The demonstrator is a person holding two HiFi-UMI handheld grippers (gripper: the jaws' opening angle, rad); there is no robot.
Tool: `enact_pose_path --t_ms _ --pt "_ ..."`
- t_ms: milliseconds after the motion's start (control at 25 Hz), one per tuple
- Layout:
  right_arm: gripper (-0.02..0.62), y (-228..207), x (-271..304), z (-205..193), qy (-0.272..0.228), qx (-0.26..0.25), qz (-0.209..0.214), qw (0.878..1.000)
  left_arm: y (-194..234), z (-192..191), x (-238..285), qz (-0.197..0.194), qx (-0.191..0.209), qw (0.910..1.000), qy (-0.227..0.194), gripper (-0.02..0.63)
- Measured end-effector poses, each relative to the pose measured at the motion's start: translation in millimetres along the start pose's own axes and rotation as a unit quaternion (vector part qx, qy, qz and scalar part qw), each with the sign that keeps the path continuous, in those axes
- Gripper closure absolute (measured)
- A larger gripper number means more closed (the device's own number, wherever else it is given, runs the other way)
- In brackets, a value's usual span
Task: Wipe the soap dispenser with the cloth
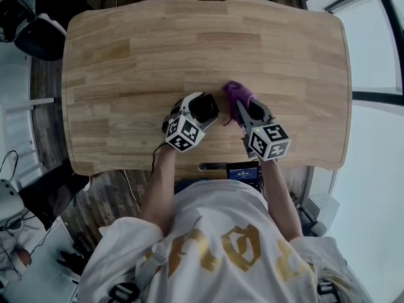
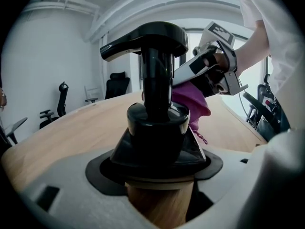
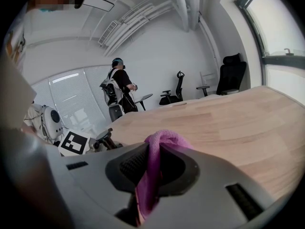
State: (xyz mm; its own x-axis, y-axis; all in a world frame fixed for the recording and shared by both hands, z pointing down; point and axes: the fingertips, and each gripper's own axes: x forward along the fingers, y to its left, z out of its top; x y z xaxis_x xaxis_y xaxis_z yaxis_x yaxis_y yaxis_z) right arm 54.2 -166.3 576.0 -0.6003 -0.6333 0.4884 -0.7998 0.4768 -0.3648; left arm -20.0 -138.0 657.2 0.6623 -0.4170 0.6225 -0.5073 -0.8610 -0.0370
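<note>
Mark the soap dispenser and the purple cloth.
soap dispenser (image 2: 158, 123): left gripper view, on its black collar below the pump stem.
purple cloth (image 3: 164, 138): right gripper view, on the raised fold at its top.

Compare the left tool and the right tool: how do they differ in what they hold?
The left tool is shut on a rigid, black-topped soap dispenser; the right tool is shut on a soft purple cloth. The dispenser fills the left tool's jaws, while the right tool pinches only a thin fold of cloth. Both are held close together over the wooden table.
</note>
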Motion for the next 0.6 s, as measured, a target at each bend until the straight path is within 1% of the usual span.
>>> enact_pose_path --t_ms 240,440,600 --pt "0.545 2 -1 5 -0.004 -0.003 0.002 1.0 1 0 0 -0.01 -0.008 0.9999 0.004 0.255" --pt "0.546 9 -6 12 -0.012 -0.007 0.008 1.0 0 0 -2 -0.016 -0.019 0.9995 0.019 0.255" --pt "0.546 16 -11 20 -0.025 -0.006 0.015 1.0 1 7 -5 -0.015 -0.022 0.9996 0.013 0.255"
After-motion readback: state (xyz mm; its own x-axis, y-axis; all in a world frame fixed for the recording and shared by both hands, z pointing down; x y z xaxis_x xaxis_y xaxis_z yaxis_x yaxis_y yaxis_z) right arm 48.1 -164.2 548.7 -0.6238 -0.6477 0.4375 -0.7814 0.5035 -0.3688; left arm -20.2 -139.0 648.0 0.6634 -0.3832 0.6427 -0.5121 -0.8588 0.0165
